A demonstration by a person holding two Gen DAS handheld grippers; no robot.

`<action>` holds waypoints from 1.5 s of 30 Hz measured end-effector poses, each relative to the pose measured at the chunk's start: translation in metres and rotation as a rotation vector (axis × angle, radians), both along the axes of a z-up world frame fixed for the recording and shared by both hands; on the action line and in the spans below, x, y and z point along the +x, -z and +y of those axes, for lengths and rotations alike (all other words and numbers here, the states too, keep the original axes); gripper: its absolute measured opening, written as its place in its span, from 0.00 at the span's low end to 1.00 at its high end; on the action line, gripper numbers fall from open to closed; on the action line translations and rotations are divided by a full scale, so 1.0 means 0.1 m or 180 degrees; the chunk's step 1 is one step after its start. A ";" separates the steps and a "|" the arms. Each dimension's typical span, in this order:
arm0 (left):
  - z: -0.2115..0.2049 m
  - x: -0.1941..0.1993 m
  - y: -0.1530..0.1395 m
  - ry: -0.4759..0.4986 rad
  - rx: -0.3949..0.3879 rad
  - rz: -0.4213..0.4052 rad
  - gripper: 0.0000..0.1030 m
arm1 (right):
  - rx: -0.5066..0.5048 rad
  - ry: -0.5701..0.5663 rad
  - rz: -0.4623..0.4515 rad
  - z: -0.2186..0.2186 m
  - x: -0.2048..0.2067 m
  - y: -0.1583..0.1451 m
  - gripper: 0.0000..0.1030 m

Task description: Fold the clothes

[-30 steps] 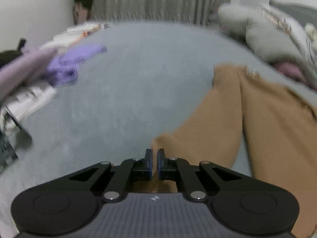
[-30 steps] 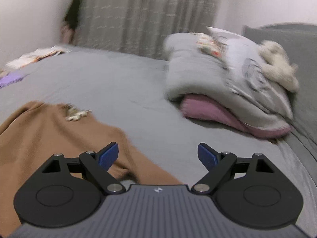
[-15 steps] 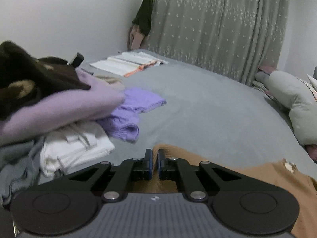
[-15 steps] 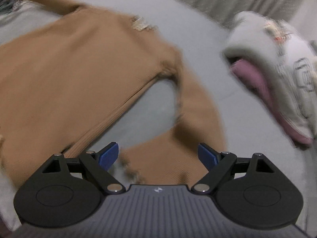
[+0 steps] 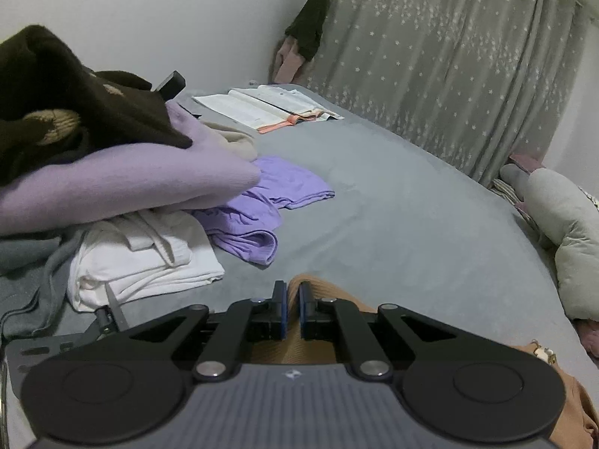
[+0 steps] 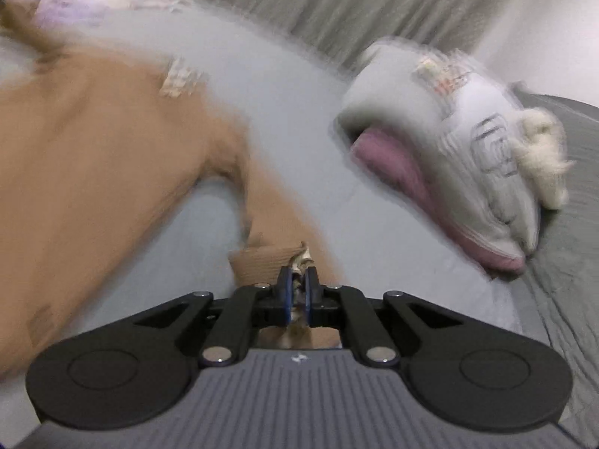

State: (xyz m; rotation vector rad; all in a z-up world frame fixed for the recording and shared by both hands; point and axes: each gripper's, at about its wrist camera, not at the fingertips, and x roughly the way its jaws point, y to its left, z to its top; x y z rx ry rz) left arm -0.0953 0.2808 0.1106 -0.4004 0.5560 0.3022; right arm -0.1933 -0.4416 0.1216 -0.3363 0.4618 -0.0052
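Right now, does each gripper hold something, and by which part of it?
Both hold the brown sweater. The right gripper is shut on a sleeve cuff. The left gripper is shut on an edge of it; which part cannot be told.

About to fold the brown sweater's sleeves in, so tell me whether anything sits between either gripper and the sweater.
Nothing visible does. The left gripper is already shut on the brown sweater, and the right gripper is shut on a sleeve cuff. The clothes pile lies left of the sweater, off it.

Both wrist views low over grey bed (image 5: 393, 202), sharing brown sweater (image 6: 93, 142)
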 end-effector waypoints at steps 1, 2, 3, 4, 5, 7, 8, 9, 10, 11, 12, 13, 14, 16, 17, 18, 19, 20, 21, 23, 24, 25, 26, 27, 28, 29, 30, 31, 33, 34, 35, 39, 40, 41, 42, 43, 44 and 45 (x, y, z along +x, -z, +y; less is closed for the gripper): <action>-0.03 0.00 0.00 0.0022 0.0040 -0.0009 0.05 | 0.0318 0.0252 -0.0252 -0.19 -0.02 -0.17 0.05; -0.06 0.00 0.00 0.0038 0.0094 -0.0021 0.05 | 0.0631 0.0531 -0.0469 -0.41 -0.02 -0.30 0.05; -0.09 0.00 0.00 0.0056 0.0153 -0.0031 0.05 | 0.0944 0.0810 -0.0687 -0.63 -0.01 -0.43 0.05; -0.13 0.01 0.00 0.0086 0.0232 -0.0027 0.05 | 0.1172 0.1037 -0.0826 -0.82 0.01 -0.50 0.05; -0.17 0.02 0.01 0.0116 0.0311 -0.0019 0.05 | 0.1290 0.1197 -0.0866 -0.96 0.05 -0.48 0.05; -0.22 0.04 0.03 0.0152 0.0412 0.0025 0.05 | 0.1526 0.1518 -0.0945 -1.25 0.13 -0.46 0.05; -0.21 0.06 0.05 0.0165 0.0433 0.0040 0.05 | 0.1583 0.1651 -0.0960 -1.35 0.18 -0.43 0.04; -0.20 0.06 0.05 0.0169 0.0419 0.0026 0.05 | 0.1565 0.1748 -0.0946 -1.39 0.24 -0.39 0.02; -0.18 0.06 0.04 0.0166 0.0405 0.0007 0.05 | 0.1583 0.1810 -0.0921 -1.43 0.27 -0.34 0.02; -0.16 0.07 0.04 0.0163 0.0394 -0.0009 0.05 | 0.1649 0.1827 -0.0884 -1.47 0.29 -0.30 0.02; -0.15 0.07 0.04 0.0161 0.0394 -0.0016 0.05 | 0.1714 0.1844 -0.0847 -1.52 0.30 -0.26 0.02; -0.14 0.08 0.04 0.0159 0.0392 -0.0022 0.05 | 0.1780 0.1861 -0.0810 -1.56 0.32 -0.21 0.01; -0.13 0.09 0.05 0.0155 0.0376 -0.0021 0.05 | 0.1845 0.1878 -0.0773 -1.60 0.33 -0.17 0.01; -0.10 0.09 0.03 0.0112 0.0322 -0.0030 0.07 | 0.1976 0.1911 -0.0698 -1.69 0.36 -0.08 0.03; -0.07 0.08 0.02 0.0064 0.0283 -0.0045 0.11 | 0.2042 0.1928 -0.0661 -1.73 0.38 -0.03 0.05; -0.04 0.05 -0.03 -0.0063 0.0227 -0.0093 0.12 | 0.2107 0.1944 -0.0623 -1.77 0.39 0.01 0.09; 0.01 0.00 -0.08 -0.0205 0.0198 -0.0159 0.23 | 0.2172 0.1960 -0.0585 -1.81 0.41 0.05 0.15; 0.06 -0.05 -0.13 -0.0342 0.0175 -0.0233 0.34 | 0.2239 0.1928 -0.0451 -1.82 0.45 0.12 0.20; 0.10 -0.12 -0.18 -0.0466 0.0152 -0.0309 0.50 | 0.2295 0.1852 -0.0262 -1.77 0.50 0.20 0.33; 0.11 -0.24 -0.25 -0.0499 0.0096 -0.0427 0.54 | 0.2387 0.1724 -0.0094 -1.66 0.50 0.24 0.46; 0.05 -0.27 -0.26 -0.0297 0.0050 -0.0413 0.54 | 0.2434 0.1628 -0.0020 -1.60 0.49 0.25 0.53; -0.02 -0.29 -0.27 -0.0070 0.0004 -0.0387 0.56 | 0.2473 0.1511 0.0054 -1.51 0.47 0.24 0.59; -0.15 -0.30 -0.25 0.0275 -0.0039 -0.0302 0.59 | 0.2501 0.1366 0.0148 -1.39 0.44 0.23 0.61; -0.34 -0.34 -0.20 0.0627 -0.0049 -0.0211 0.60 | 0.2522 0.1197 0.0266 -1.27 0.41 0.25 0.66; -0.53 -0.38 -0.14 0.0959 -0.0050 -0.0123 0.60 | 0.2540 0.1027 0.0384 -1.15 0.38 0.26 0.70; -0.70 -0.42 -0.09 0.1179 -0.0003 -0.0054 0.60 | 0.2532 0.0850 0.0523 -1.02 0.33 0.28 0.71; -0.87 -0.46 -0.03 0.1369 0.0055 0.0014 0.60 | 0.2494 0.0683 0.0665 -0.87 0.27 0.32 0.72; -1.16 -0.56 0.07 0.1675 0.0161 0.0141 0.61 | 0.2460 0.0542 0.0777 -0.74 0.21 0.37 0.72; -1.52 -0.69 0.25 0.2049 0.0209 0.0315 0.61 | 0.2386 0.0260 0.1001 -0.48 0.08 0.47 0.72; -1.71 -0.78 0.37 0.2266 0.0146 0.0416 0.61 | 0.2400 0.0159 0.1093 -0.38 0.00 0.52 0.72; -1.82 -0.83 0.46 0.2398 0.0067 0.0506 0.61 | 0.2483 0.0110 0.1159 -0.32 -0.09 0.58 0.72; -2.20 -1.06 0.81 0.2852 -0.0187 0.0825 0.62 | 0.2811 -0.0090 0.1423 -0.08 -0.44 0.80 0.72; -2.26 -1.10 0.82 0.2867 -0.0078 0.0801 0.64 | 0.2893 -0.0140 0.1490 -0.02 -0.53 0.85 0.72; -2.35 -1.15 0.83 0.2894 0.0115 0.0776 0.66 | 0.2956 -0.0205 0.1566 0.06 -0.60 0.91 0.72; -2.37 -1.16 0.84 0.2894 0.0148 0.0774 0.67 | 0.2970 -0.0273 0.1660 0.16 -0.61 0.96 0.71; -2.40 -1.18 0.83 0.2890 0.0162 0.0762 0.65 | 0.2914 -0.0308 0.1709 0.25 -0.61 0.99 0.67; -2.39 -1.21 0.82 0.2905 0.0090 0.0735 0.50 | 0.2814 -0.0320 0.1691 0.31 -0.62 0.97 0.60; -2.38 -1.24 0.81 0.2920 0.0020 0.0711 0.33 | 0.2713 -0.0332 0.1673 0.38 -0.63 0.95 0.33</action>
